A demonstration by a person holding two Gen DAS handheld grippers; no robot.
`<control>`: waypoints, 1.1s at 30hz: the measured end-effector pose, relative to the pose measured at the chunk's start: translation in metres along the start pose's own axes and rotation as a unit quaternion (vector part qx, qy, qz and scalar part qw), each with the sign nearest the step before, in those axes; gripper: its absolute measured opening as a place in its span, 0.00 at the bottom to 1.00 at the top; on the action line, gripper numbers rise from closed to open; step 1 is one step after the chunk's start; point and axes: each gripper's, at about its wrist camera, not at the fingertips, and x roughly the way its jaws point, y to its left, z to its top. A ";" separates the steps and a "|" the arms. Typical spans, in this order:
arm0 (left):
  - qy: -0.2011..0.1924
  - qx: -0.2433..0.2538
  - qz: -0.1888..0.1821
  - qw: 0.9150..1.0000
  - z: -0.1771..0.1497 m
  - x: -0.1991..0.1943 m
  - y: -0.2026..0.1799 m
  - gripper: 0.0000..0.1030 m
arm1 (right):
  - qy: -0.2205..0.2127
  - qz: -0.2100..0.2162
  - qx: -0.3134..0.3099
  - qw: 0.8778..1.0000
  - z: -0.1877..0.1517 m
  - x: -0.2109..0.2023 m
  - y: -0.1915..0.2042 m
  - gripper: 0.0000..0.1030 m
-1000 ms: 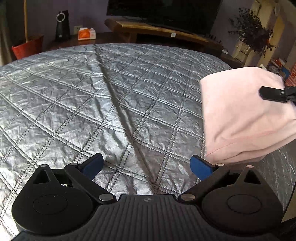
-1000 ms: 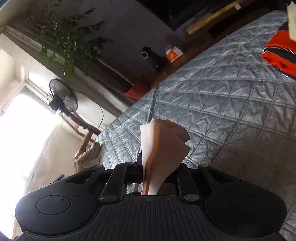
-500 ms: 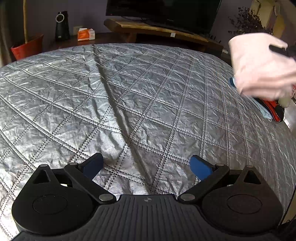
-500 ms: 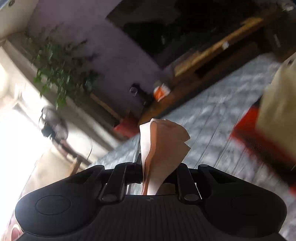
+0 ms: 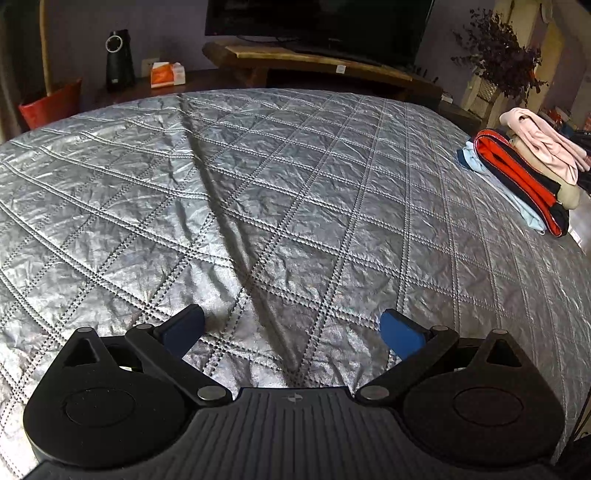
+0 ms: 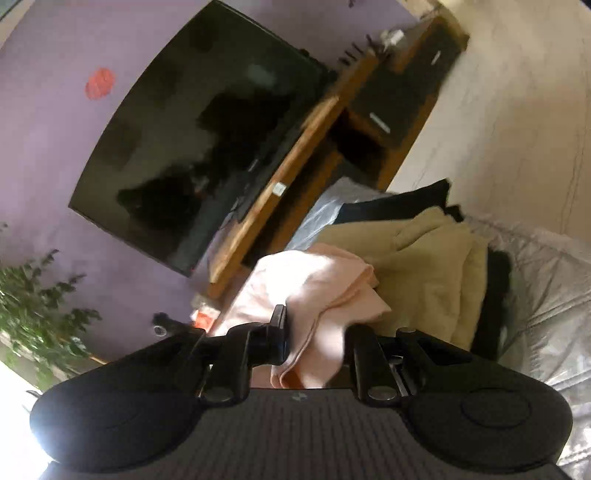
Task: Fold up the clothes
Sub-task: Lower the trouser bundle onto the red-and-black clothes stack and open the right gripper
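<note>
Meanwhile the right claw (image 6: 317, 332), tilted and part-open around the pink cloth (image 6: 314, 288), hides its hem, while the left claw (image 5: 291, 328) hangs wide over the bed (image 5: 258, 184).

This was a home bedroom: a bed under a silver quilted cover (image 5: 280, 206) filled the view, with a dark television (image 5: 317, 26) on a wooden stand (image 5: 306, 62) at 12 o'clock and a potted plant (image 5: 498, 55) at 2 o'clock.

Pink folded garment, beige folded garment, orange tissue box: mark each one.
Pink folded garment (image 6: 314, 284): right wrist view, upper fold.
Beige folded garment (image 6: 417, 254): right wrist view, top layer.
Orange tissue box (image 5: 167, 74): left wrist view, front face.
</note>
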 end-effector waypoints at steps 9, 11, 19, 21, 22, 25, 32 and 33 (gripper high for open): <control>-0.001 0.009 0.002 1.000 -0.001 0.002 -0.003 0.99 | -0.069 -0.115 -0.170 0.976 -0.002 -0.026 0.047 0.51; 0.000 0.009 0.001 1.000 -0.001 0.001 -0.003 0.99 | -0.068 -0.100 -0.267 0.956 -0.018 -0.032 0.074 0.51; 0.002 0.014 -0.003 1.000 -0.001 0.000 -0.005 0.99 | 0.015 -0.142 -0.413 0.899 -0.063 0.011 0.093 0.53; 0.002 0.013 -0.005 1.000 -0.001 -0.001 -0.005 0.99 | 0.017 -0.143 -0.425 0.894 -0.065 0.012 0.094 0.55; 0.002 0.013 -0.007 1.000 -0.001 -0.001 -0.005 0.99 | 0.022 -0.145 -0.428 0.892 -0.063 0.012 0.098 0.57; 0.001 0.016 -0.012 1.000 0.000 -0.001 -0.008 0.97 | -0.001 -0.155 -0.436 0.886 -0.060 -0.011 0.111 0.75; -0.010 0.028 -0.008 1.000 -0.007 -0.008 -0.024 0.91 | 0.037 -0.120 -0.333 0.935 -0.104 -0.094 0.109 1.00; -0.011 0.028 -0.010 1.000 -0.010 -0.011 -0.027 0.90 | 0.053 -0.118 -0.319 0.939 -0.120 -0.107 0.105 1.00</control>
